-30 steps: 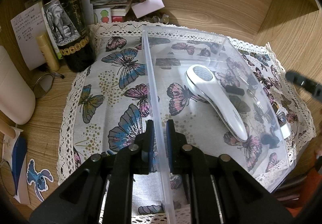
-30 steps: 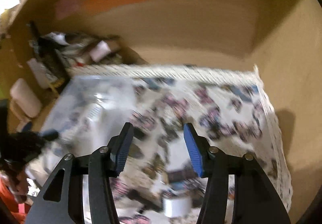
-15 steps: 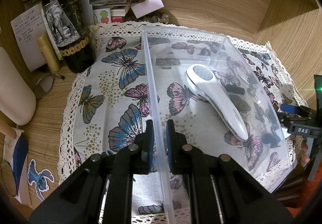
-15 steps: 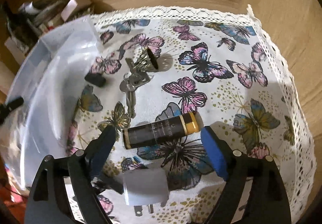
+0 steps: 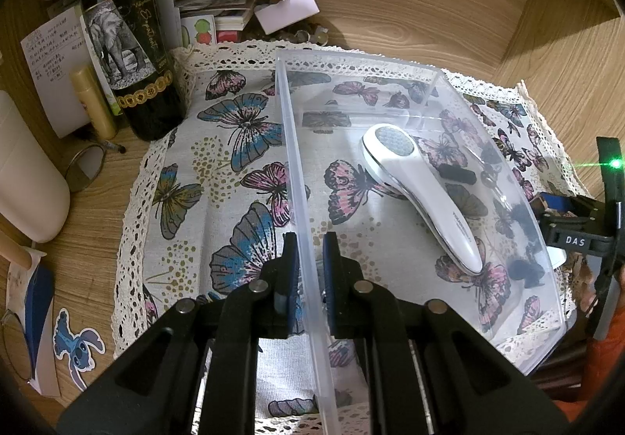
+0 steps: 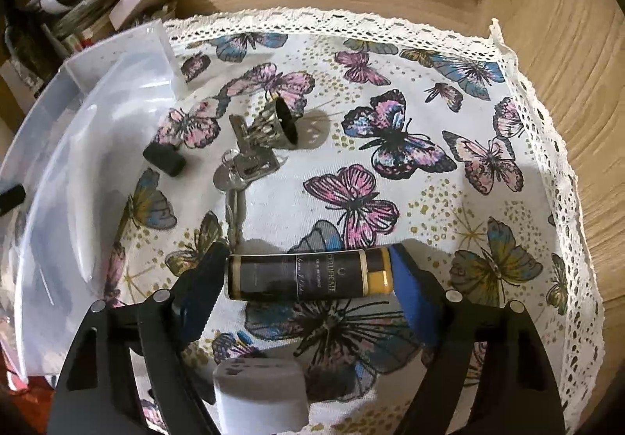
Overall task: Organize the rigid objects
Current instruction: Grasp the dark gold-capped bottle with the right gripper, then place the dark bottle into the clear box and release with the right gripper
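**Operator:** While I look through the left wrist camera, my left gripper (image 5: 310,271) has its jaws clamped on the near wall of the clear plastic bin (image 5: 429,83). That bin sits on the butterfly cloth (image 5: 218,177), and a white handheld device (image 5: 422,189) lies inside it. A dark wine bottle (image 5: 129,44) stands just off the cloth's far left corner.

**Observer:** And the right side?

**Operator:** Through the right wrist camera, my right gripper (image 6: 308,279) points down at the cloth (image 6: 468,146). A dark tube with a gold cap (image 6: 308,275) lies crosswise between the jaws, which are closing; whether the pads already press its ends I cannot tell.

**Observer:** Anything else nearby?

**Operator:** A bunch of keys (image 6: 242,165) and a small black block (image 6: 164,157) lie farther out, beside the bin's (image 6: 117,75) wall. A white plug (image 6: 258,392) sits on the cloth close under the gripper.
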Tool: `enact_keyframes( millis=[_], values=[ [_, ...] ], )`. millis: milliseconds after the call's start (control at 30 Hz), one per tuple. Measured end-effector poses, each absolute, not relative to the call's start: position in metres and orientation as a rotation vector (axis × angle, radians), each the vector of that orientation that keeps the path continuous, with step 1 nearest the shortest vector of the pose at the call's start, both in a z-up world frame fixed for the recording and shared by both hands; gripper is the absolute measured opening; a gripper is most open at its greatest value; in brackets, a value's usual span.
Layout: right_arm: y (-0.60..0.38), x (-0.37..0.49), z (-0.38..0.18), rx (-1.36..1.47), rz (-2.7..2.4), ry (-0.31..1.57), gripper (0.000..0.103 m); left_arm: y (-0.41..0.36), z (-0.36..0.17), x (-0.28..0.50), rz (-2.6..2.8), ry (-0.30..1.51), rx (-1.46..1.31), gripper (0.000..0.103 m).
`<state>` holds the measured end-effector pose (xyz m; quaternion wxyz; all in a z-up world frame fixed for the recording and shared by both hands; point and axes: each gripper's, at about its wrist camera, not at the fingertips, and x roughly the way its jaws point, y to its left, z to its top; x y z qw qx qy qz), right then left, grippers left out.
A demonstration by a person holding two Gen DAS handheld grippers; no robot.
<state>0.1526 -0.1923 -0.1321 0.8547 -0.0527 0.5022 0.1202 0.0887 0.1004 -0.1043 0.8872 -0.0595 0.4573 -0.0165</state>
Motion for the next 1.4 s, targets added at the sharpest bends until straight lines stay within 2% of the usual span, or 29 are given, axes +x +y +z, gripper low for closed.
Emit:
enact_keyframes(
  millis=[367, 800, 1067, 1400],
  values=[
    [-0.174, 0.141, -0.077, -0.094, 0.305, 0.887, 0.080, 0.102, -0.107, 0.088, -0.034, 0.957, -0.129, 0.011],
    [-0.098, 0.136, -0.032, -0.154, 0.507, 0.732, 0.080, 0.101, -0.107, 0.089, -0.032, 0.957, -0.129, 0.011],
    [-0.057, 0.133, -0.038, -0.231, 0.612, 0.748, 0.080, 0.101, -0.107, 0.089, -0.033, 0.958, -0.129, 0.011],
    [-0.017, 0.142, -0.069, -0.318, 0.684, 0.859, 0.080, 0.099, -0.108, 0.088, -0.034, 0.956, -0.127, 0.011]
  ],
)
